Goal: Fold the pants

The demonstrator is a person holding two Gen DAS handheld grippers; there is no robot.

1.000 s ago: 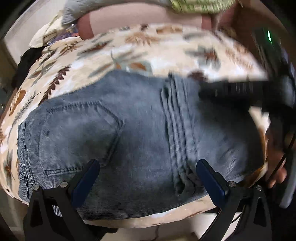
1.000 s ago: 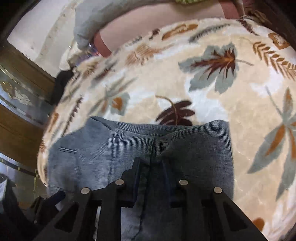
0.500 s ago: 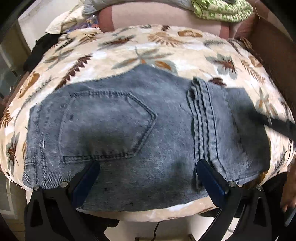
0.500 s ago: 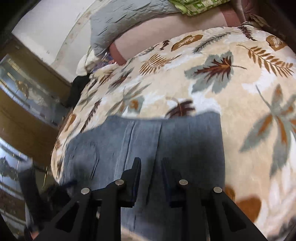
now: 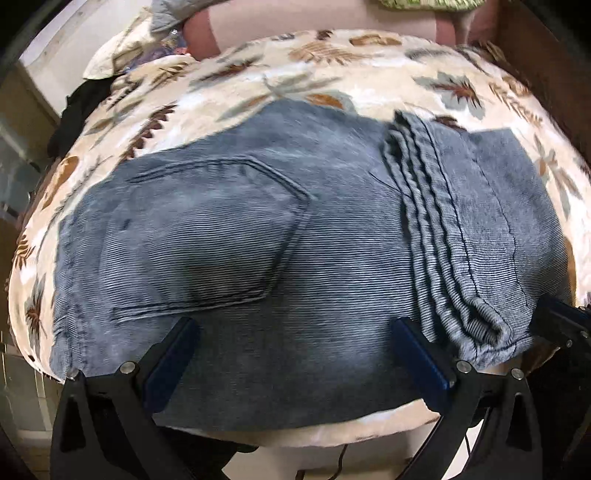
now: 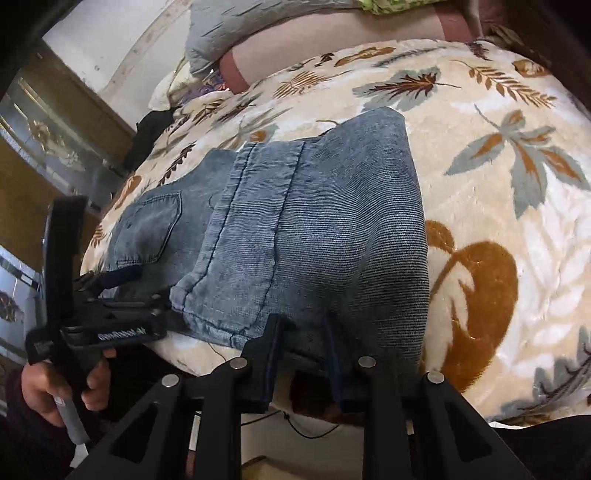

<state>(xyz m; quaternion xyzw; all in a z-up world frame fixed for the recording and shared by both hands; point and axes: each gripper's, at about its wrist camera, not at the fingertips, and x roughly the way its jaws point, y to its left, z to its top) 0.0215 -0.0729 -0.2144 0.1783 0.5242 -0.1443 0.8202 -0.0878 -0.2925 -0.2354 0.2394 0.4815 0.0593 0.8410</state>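
Note:
Blue-grey corduroy pants (image 5: pixel 295 236) lie folded flat on a leaf-patterned blanket (image 5: pixel 332 74), with the back pocket (image 5: pixel 207 236) at the left and stacked leg hems (image 5: pixel 436 236) lying over the right part. My left gripper (image 5: pixel 293 325) hovers wide open over the pants' near edge, with nothing between its fingers. In the right wrist view the pants (image 6: pixel 332 221) stretch away, and my right gripper (image 6: pixel 302 325) stands at their near edge with its jaws a narrow gap apart, pressing on nothing. A hand (image 6: pixel 62 387) holds the left gripper (image 6: pixel 136 286) at the pants' left end.
Pillows (image 6: pixel 236 26) and a green cloth (image 5: pixel 424 3) lie at the far end of the bed. A dark garment (image 5: pixel 77 107) hangs at the left side. Wooden furniture (image 6: pixel 55 110) stands to the left. The bed's near edge drops off just under both grippers.
The right gripper has drawn back from lying across the pants to their near right edge. The left gripper has shifted slightly and stays wide open. The pants lie still.

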